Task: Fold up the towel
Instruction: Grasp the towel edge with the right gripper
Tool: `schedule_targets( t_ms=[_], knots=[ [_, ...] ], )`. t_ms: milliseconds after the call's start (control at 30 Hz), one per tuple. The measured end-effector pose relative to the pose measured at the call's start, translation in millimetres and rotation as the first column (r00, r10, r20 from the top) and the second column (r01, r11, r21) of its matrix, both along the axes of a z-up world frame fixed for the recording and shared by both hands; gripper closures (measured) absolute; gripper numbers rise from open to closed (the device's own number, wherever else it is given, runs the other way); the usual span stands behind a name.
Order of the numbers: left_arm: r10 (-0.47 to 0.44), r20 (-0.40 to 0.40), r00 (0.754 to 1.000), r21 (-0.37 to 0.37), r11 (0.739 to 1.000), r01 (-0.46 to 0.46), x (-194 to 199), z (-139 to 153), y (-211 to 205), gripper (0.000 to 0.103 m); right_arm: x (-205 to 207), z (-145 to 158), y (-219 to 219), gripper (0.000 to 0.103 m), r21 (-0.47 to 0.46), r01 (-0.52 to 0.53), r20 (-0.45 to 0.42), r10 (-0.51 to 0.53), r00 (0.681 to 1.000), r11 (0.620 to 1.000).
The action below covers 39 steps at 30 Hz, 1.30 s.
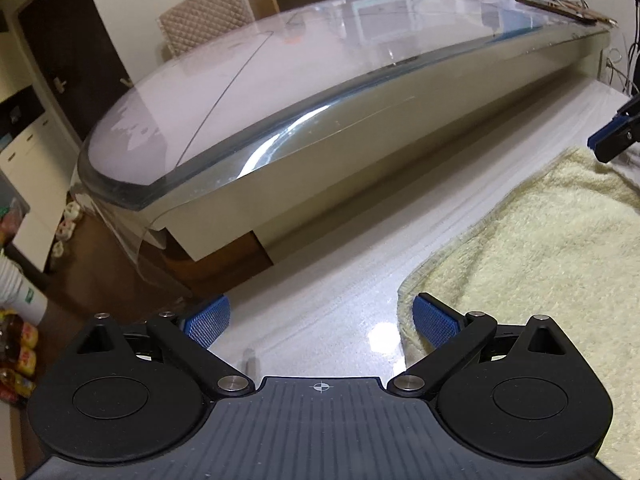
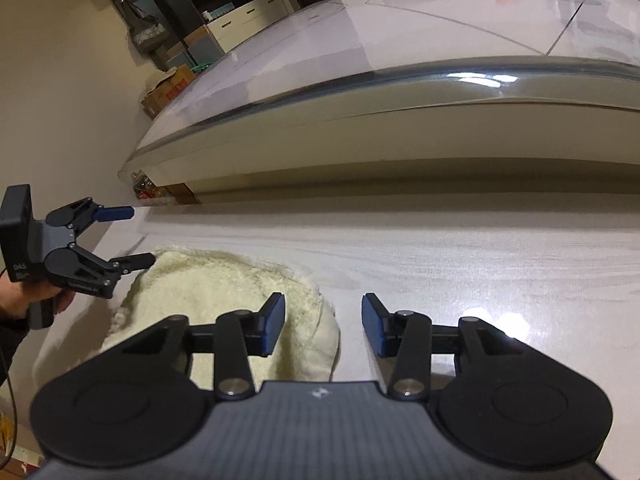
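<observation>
Lying rumpled on the pale, glossy white table (image 2: 460,264), the cream-yellow fluffy terry towel (image 2: 224,292) sits near the table's left end, its far edge rounded and bunched rather than squared. Both pairs of tongs stand apart with nothing clamped. The right tongs (image 2: 323,326) hover low at the towel's right edge: their left blue pad is over the cloth, the right one over bare table, so the hem lies roughly between the jaws but is not pinched. The left tongs (image 1: 322,326), seen from their own camera, straddle the towel's left border in the same way, one pad at the pile and the other over bare surface; in the right wrist view they show spread wide by the towel's far left part, held in a person's hand (image 2: 28,300).

This looks like the reach-and-grasp step before a fold. Next, each pair should settle onto an edge, close firmly on a single layer, then lift and carry it across together.
</observation>
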<state>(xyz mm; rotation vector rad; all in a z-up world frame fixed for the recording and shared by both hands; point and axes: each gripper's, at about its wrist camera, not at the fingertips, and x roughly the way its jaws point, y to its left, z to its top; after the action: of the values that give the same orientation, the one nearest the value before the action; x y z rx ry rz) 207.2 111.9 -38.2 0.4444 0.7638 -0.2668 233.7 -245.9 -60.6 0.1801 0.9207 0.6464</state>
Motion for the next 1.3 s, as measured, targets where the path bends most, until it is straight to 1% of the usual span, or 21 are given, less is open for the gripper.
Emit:
schedule_targets(
  t_ms=[33, 100, 133, 167, 200, 333, 400, 433, 467, 533, 567, 600, 633, 667, 733, 767, 800, 933, 1067, 1133, 1300],
  knots=[
    [-0.005, 0.005, 1.000, 0.007, 1.000, 0.005, 0.0, -0.3, -1.5, 0.002, -0.9, 0.3, 2.4, 0.063, -0.004, -0.015, 0.006, 0.015, 1.000, 1.000],
    [-0.015, 0.011, 1.000, 0.015, 1.000, 0.015, -1.0, -0.9, -5.3, 0.002, -3.7, 1.6, 7.7, 0.073, -0.008, -0.052, 0.018, 0.052, 0.998, 0.999],
    [-0.025, 0.013, 1.000, 0.024, 0.999, 0.025, -1.5, -1.2, -7.1, 0.002, -5.7, 2.4, 9.8, 0.075, -0.009, -0.069, 0.022, 0.070, 0.997, 0.998],
    [-0.032, 0.016, 0.999, 0.032, 0.999, 0.032, -2.1, -1.6, -8.5, 0.002, -8.4, 3.7, 12.2, 0.084, -0.016, -0.081, 0.034, 0.082, 0.996, 0.997],
    [-0.038, 0.022, 0.999, 0.040, 0.999, 0.037, -2.9, -1.9, -9.5, 0.002, -10.2, 4.9, 13.3, 0.087, -0.024, -0.083, 0.046, 0.084, 0.995, 0.996],
    [-0.061, 0.032, 0.998, 0.036, 0.998, 0.060, -4.7, -0.9, -11.7, 0.002, -20.1, 13.6, 11.6, 0.091, -0.010, -0.083, 0.101, 0.083, 0.991, 0.997],
    [-0.067, 0.031, 0.997, 0.034, 0.997, 0.066, -5.9, -0.7, -12.5, 0.002, -36.2, 21.7, 18.6, 0.093, -0.088, -0.103, 0.190, 0.118, 0.975, 0.991],
    [-0.069, 0.030, 0.997, 0.034, 0.997, 0.068, -6.6, -0.8, -13.1, 0.002, -44.7, 25.8, 22.6, 0.093, -0.134, -0.111, 0.236, 0.141, 0.962, 0.985],
    [-0.071, 0.030, 0.997, 0.035, 0.997, 0.070, -7.2, -0.8, -13.6, 0.002, -57.6, 29.5, 30.3, 0.093, -0.201, -0.131, 0.295, 0.188, 0.937, 0.971],
    [-0.071, 0.024, 0.997, 0.027, 0.997, 0.070, -8.1, -0.7, -13.4, 0.002, -82.1, 33.8, 46.9, 0.093, -0.336, -0.161, 0.387, 0.291, 0.875, 0.928],
    [-0.070, 0.021, 0.997, 0.022, 0.997, 0.069, -8.4, -0.7, -13.0, 0.002, -95.2, 32.8, 58.4, 0.093, -0.419, -0.173, 0.418, 0.358, 0.835, 0.892],
    [-0.068, 0.018, 0.998, 0.017, 0.998, 0.067, -8.7, -0.5, -12.6, 0.002, -103.3, 31.3, 66.4, 0.091, -0.469, -0.183, 0.427, 0.403, 0.810, 0.864],
    [-0.066, 0.017, 0.998, 0.013, 0.998, 0.066, -9.0, -0.1, -12.3, 0.002, -109.6, 29.0, 74.8, 0.091, -0.505, -0.208, 0.413, 0.446, 0.794, 0.838],
    [-0.064, 0.016, 0.998, 0.011, 0.998, 0.064, -9.4, 0.3, -12.2, 0.002, -113.4, 27.3, 81.3, 0.090, -0.516, -0.238, 0.392, 0.473, 0.789, 0.823],
    [-0.060, 0.017, 0.998, 0.003, 0.998, 0.060, -10.4, 1.3, -11.5, 0.002, -115.3, 27.6, 83.6, 0.082, -0.498, -0.264, 0.373, 0.479, 0.795, 0.826],
    [-0.059, 0.016, 0.998, -0.001, 0.998, 0.059, -10.7, 1.9, -11.2, 0.002, -116.4, 28.5, 83.7, 0.074, -0.482, -0.276, 0.366, 0.478, 0.799, 0.832],
    [-0.058, 0.015, 0.998, -0.005, 0.998, 0.058, -10.9, 2.4, -10.7, 0.002, -117.3, 29.0, 83.2, 0.072, -0.470, -0.285, 0.362, 0.477, 0.801, 0.835],
    [-0.062, 0.015, 0.998, -0.003, 0.998, 0.062, -12.4, 2.9, -10.3, 0.002, -121.2, 33.3, 77.6, 0.071, -0.410, -0.312, 0.339, 0.461, 0.820, 0.857],
    [-0.059, 0.011, 0.998, -0.014, 0.998, 0.059, -11.2, 3.1, -7.6, 0.002, -115.3, 36.1, 66.4, 0.071, -0.346, -0.285, 0.324, 0.399, 0.857, 0.894],
    [-0.058, 0.009, 0.998, -0.020, 0.998, 0.058, -11.6, 3.3, -6.1, 0.002, -106.8, 36.6, 60.6, 0.071, -0.301, -0.281, 0.294, 0.369, 0.881, 0.911],
    [-0.063, 0.007, 0.998, -0.024, 0.998, 0.063, -14.4, 3.4, -2.9, 0.002, -87.7, 28.7, 57.1, 0.073, -0.237, -0.309, 0.219, 0.361, 0.906, 0.921]
  ],
)
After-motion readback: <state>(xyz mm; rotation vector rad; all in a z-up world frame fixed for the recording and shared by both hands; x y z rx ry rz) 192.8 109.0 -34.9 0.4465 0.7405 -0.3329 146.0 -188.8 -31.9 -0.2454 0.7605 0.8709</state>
